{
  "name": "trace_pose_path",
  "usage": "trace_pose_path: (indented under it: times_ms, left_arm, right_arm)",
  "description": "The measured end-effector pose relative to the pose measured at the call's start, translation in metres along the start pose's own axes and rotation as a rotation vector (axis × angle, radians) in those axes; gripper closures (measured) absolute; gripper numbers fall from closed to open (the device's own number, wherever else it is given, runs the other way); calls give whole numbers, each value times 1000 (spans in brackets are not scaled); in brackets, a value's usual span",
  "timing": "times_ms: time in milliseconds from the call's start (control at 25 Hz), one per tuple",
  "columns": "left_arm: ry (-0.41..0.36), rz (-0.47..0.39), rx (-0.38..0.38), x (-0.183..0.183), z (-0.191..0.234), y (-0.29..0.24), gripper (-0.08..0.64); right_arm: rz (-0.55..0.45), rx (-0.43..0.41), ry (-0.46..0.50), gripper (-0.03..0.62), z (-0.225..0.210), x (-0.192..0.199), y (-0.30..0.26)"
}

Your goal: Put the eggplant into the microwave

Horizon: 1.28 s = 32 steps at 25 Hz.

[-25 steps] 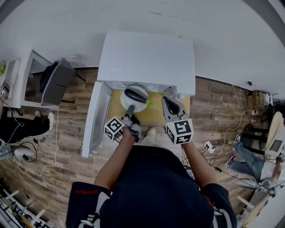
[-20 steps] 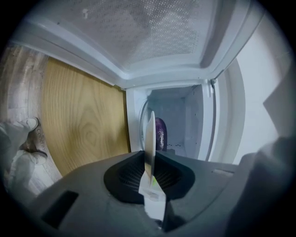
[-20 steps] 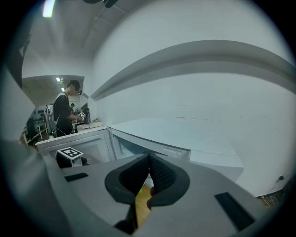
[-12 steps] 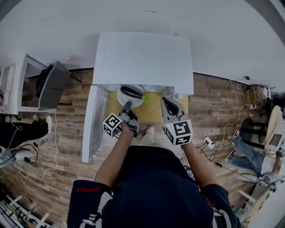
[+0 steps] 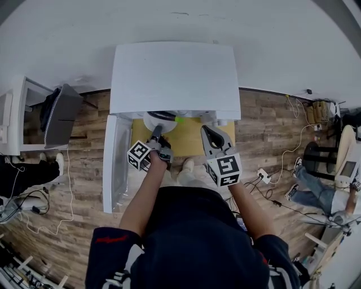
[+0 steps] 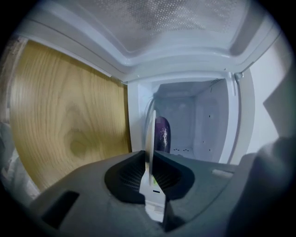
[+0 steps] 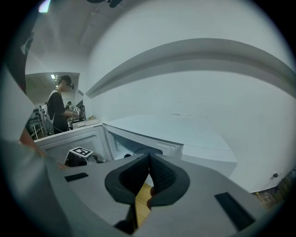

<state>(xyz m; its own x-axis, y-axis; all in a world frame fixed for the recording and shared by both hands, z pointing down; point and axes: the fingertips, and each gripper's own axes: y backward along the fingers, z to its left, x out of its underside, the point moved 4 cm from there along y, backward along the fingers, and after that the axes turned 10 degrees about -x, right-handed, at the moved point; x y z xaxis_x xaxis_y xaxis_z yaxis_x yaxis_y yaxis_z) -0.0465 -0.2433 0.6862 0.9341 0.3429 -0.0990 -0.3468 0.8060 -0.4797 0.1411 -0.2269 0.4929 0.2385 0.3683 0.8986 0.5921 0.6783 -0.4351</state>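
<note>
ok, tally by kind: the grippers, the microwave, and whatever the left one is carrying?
Grippers: 2, left gripper shut on the plate, right gripper shut and empty
Microwave: 1
Plate: 1
Eggplant: 1, on the plate
Total: 5

Plain white wall (image 5: pixel 180 17) ahead of me, wood-plank floor (image 5: pixel 84 163) on both my sides, white shelf unit (image 5: pixel 14 113) at my far left, cables (image 5: pixel 285 169) trailing over the boards at my right, dark stool (image 5: pixel 317 163) beyond them, even light
</note>
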Motion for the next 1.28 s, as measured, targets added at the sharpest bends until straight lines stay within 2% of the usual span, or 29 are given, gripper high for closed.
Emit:
trace_pose_path:
  times_ms: [240,520,760,1000,1080,1280]
  left_arm:
    - [5,-6,-17,-7,-3,-16,526]
    - [-38,7,-67,-12,-6,-31,526]
    - [-40,4,-62,-12,-6,-33,526]
    - [-77,38,-49,-11,-8,-35,525]
    - [-90,51,-27,-10,-10,-34,506]
    - [-146,100,29,-6,-17,-34,403]
  right_arm:
    - [12,13,-4,581,-3,2,0]
    - [24,15,-11,581,-6,3,-4]
    - [30,8,-9,581,-5,7,-5]
    - [29,2,-7,581,-4,5,-7]
    - [23,0,-10,581,-3,3,-7]
    - [29,0,0,581,-2,4,-5]
